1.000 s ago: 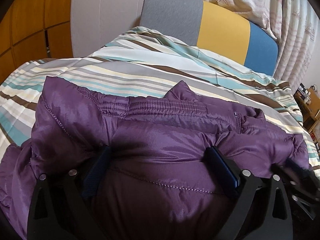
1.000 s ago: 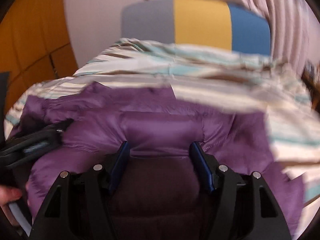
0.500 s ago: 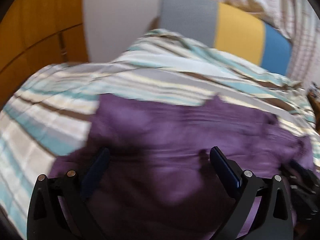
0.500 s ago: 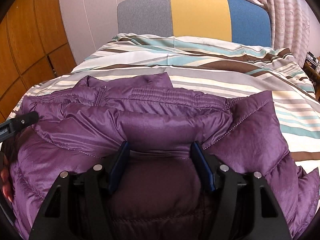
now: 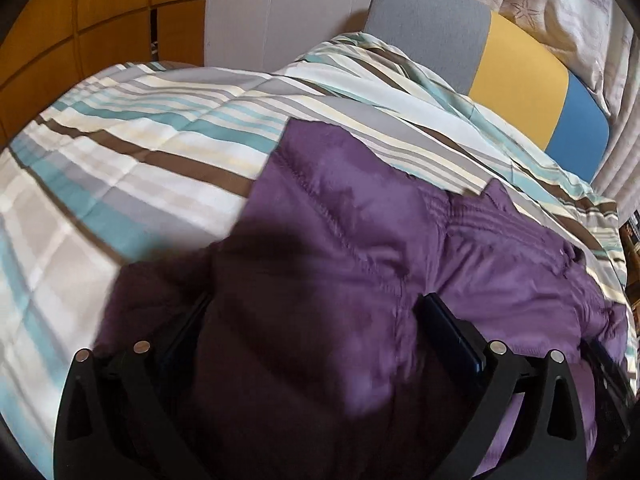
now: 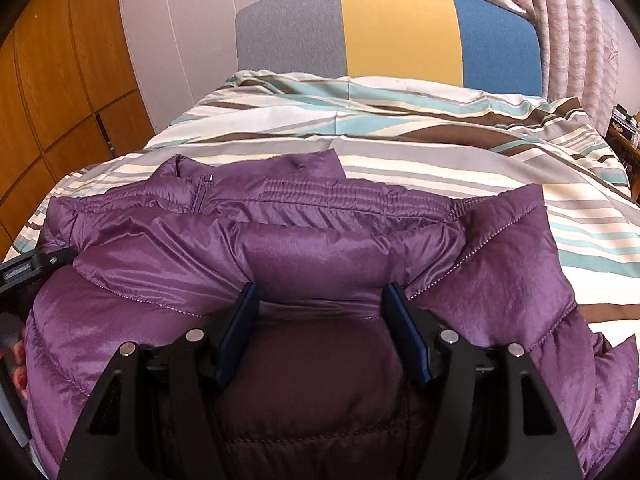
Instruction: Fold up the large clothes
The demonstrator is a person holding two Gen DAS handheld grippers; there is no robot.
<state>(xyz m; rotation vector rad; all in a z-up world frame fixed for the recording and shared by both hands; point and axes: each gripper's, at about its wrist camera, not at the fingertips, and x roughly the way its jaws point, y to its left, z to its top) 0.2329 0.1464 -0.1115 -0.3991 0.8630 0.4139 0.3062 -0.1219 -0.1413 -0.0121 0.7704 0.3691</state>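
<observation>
A puffy purple jacket [image 5: 360, 220] lies bunched across the striped duvet [image 5: 132, 160], its zipped collar [image 6: 208, 192] towards the headboard. My left gripper [image 5: 316, 312] is shut on a thick, dark fold at the jacket's left end, which fills the gap between the wide-set blue pads. My right gripper [image 6: 320, 292] is shut on a padded fold of the jacket [image 6: 280, 208] near its middle; creases run into both pads. The left gripper [image 6: 24, 268] shows at the left edge of the right wrist view, with a hand [image 6: 18, 364] below it.
The bed has a grey, yellow and blue headboard [image 6: 400, 32]. Wooden cupboard doors [image 6: 60, 100] stand along the left, a pale wall panel [image 5: 280, 12] behind. Patterned curtains [image 6: 580, 40] hang at the right, and a low shelf with small items [image 6: 624, 124] sits beside the bed.
The left gripper has swung leftwards with its fold of jacket, so more bare striped duvet shows on its left. The right gripper has stayed in place on the jacket.
</observation>
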